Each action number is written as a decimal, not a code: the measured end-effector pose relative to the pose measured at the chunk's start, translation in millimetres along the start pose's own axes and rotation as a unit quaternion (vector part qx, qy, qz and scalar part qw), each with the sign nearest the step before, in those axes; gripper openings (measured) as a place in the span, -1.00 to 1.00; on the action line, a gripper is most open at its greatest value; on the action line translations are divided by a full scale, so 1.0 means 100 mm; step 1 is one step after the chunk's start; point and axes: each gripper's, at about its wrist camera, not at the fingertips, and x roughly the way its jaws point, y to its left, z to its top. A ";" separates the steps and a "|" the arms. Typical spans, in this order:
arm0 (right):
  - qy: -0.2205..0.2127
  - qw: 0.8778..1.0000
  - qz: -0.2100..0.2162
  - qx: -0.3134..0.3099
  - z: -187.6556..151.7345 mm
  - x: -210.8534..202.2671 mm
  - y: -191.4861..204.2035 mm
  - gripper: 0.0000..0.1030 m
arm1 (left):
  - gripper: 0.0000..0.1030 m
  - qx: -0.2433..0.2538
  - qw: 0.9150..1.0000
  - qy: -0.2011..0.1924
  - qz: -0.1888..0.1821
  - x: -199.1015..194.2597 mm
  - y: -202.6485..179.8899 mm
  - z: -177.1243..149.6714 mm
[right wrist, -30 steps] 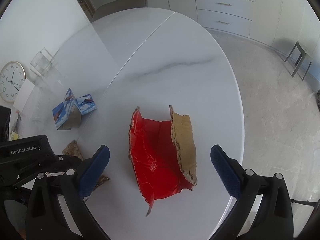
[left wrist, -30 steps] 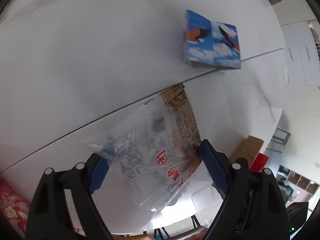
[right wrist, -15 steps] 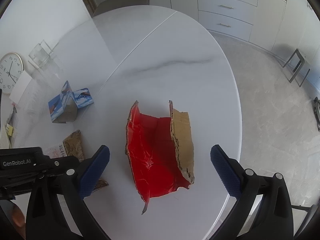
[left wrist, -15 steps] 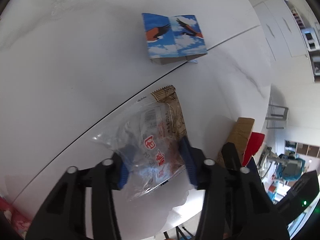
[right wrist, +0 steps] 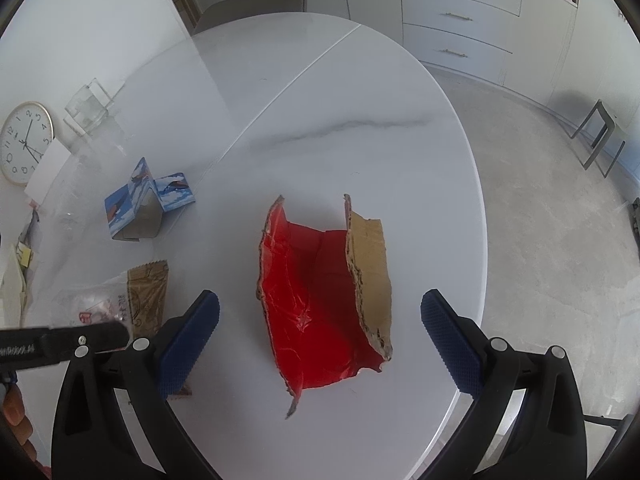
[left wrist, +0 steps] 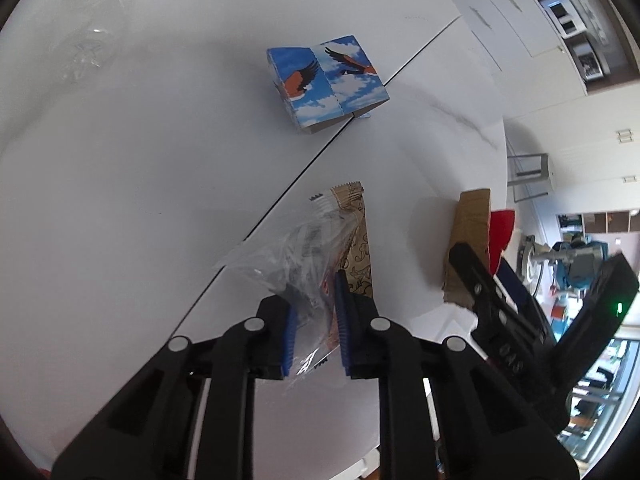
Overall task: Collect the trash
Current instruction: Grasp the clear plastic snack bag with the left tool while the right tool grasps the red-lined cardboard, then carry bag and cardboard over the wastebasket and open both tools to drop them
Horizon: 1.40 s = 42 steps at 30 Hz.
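Left wrist view: a crinkled clear plastic snack wrapper with a brown patterned end and red print [left wrist: 320, 252] is pinched at its near end between the blue pads of the left tool [left wrist: 316, 320], which is clamped on it. The wrapper's far brown end points away across the white marble-look oval counter [left wrist: 140, 160], beside the dark seam that crosses the top; whether that end touches the surface cannot be told. Beyond it, well apart, a folded blue cardboard box printed with clouds and birds [left wrist: 326, 84] stands tent-like on the seam. To the right, a torn piece of corrugated cardboard, brown outside and red inside [left wrist: 472, 232], lies near the counter's edge, partly behind the black body of the right tool [left wrist: 504, 292].

In the right wrist view, the right tool [right wrist: 320, 340] hangs above the torn cardboard [right wrist: 320, 280], its blue pads spread wide on either side and touching nothing. The cardboard's sides curl upward, red face up. To the left lie the wrapper [right wrist: 132, 292] and, past it, the blue box [right wrist: 148, 200]. A black part of the left tool [right wrist: 60, 340] reaches in from the left edge over the wrapper. A round wall clock [right wrist: 26, 142] and clear plastic packaging [right wrist: 90, 106] sit at the far left; grey drawers [right wrist: 460, 12] line the far wall.
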 end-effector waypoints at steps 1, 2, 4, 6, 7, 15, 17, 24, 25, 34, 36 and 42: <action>-0.002 1.000 0.002 0.001 0.01 0.00 0.01 0.95 | -0.67 0.006 1.000 -0.002 0.001 0.03 -0.04 -0.01; -0.001 1.000 0.002 0.002 0.02 0.01 0.02 0.95 | -0.67 0.012 1.000 -0.005 0.000 -0.02 0.00 -0.03; 0.001 1.000 0.001 0.001 0.05 0.03 0.05 0.95 | -0.67 0.024 1.000 -0.014 0.003 -0.17 0.11 -0.10; 0.003 1.000 -0.004 0.002 0.06 0.05 0.08 0.95 | -0.67 0.041 0.998 -0.032 0.020 -0.33 0.19 -0.18; 0.005 1.000 -0.007 0.003 0.08 0.08 0.10 0.93 | -0.67 0.047 0.998 -0.038 0.027 -0.39 0.25 -0.20; 0.024 0.999 -0.032 -0.010 0.13 0.22 0.24 0.06 | -0.67 0.064 0.994 -0.076 0.048 -0.78 0.61 -0.45; 0.025 0.999 -0.026 -0.011 0.14 0.19 0.27 -0.14 | -0.67 0.067 0.993 -0.079 0.048 -0.84 0.68 -0.51; 0.000 0.999 -0.034 -0.034 0.05 -0.25 0.44 -0.24 | -0.67 0.103 0.990 -0.093 0.029 -0.94 0.57 -0.60; -0.004 0.999 -0.035 -0.036 0.02 -0.33 0.46 -0.24 | -0.67 0.109 0.989 -0.094 0.026 -0.94 0.53 -0.62; -0.050 0.997 -0.056 -0.026 -0.70 -1.27 0.63 -0.24 | -0.67 0.189 0.979 -0.078 -0.022 -1.06 0.24 -1.10; -0.056 0.996 -0.063 -0.017 -0.88 -1.43 0.62 -0.24 | -0.67 0.209 0.975 -0.069 -0.029 -1.04 0.14 -1.23; -0.068 0.992 -0.098 0.038 -1.54 -1.94 0.33 -0.24 | -0.67 0.293 0.955 -0.026 -0.044 -0.83 -0.36 -1.69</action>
